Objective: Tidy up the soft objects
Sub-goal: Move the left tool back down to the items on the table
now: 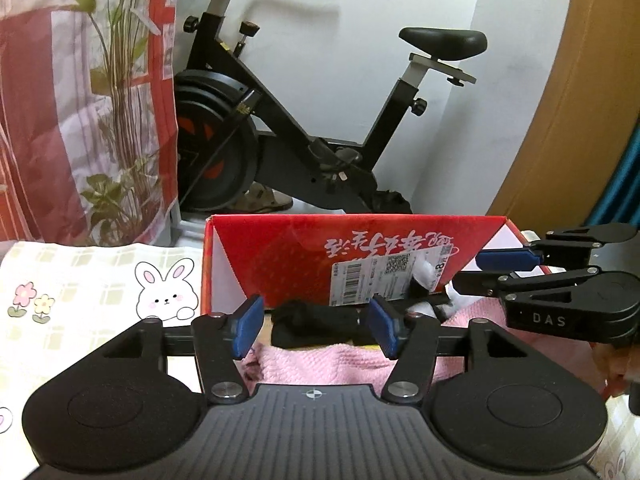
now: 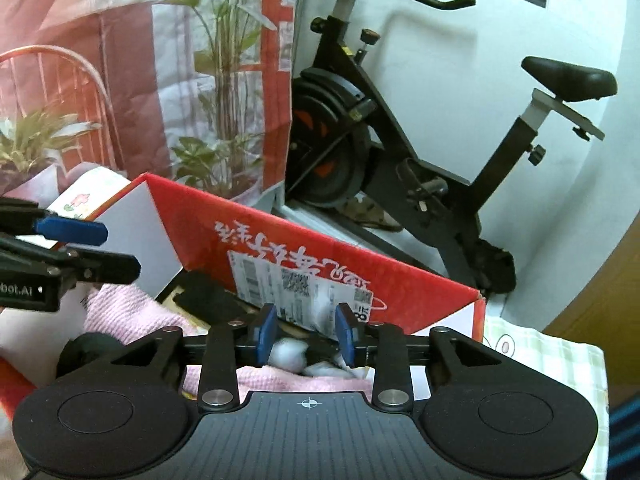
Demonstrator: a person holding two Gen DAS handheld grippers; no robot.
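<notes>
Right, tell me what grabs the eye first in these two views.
The open red cardboard box with upside-down white lettering and a shipping label dominates the middle. Inside lie a pink knitted towel, a black fabric bundle and something white and fluffy. Behind stands a black exercise bike against the white wall.

A lived-in room of a home. A black exercise bike [image 1: 320, 120] stands against a white wall [image 1: 360, 40], with a pair of sandals [image 1: 266, 200] on the floor beneath it. A leafy houseplant [image 1: 120, 100] grows beside a red and white patterned curtain [image 1: 36, 120]. In front, a cloth printed with a cartoon rabbit and flowers [image 1: 100, 280] covers a surface bearing a red cardboard box [image 1: 280, 256].
</notes>
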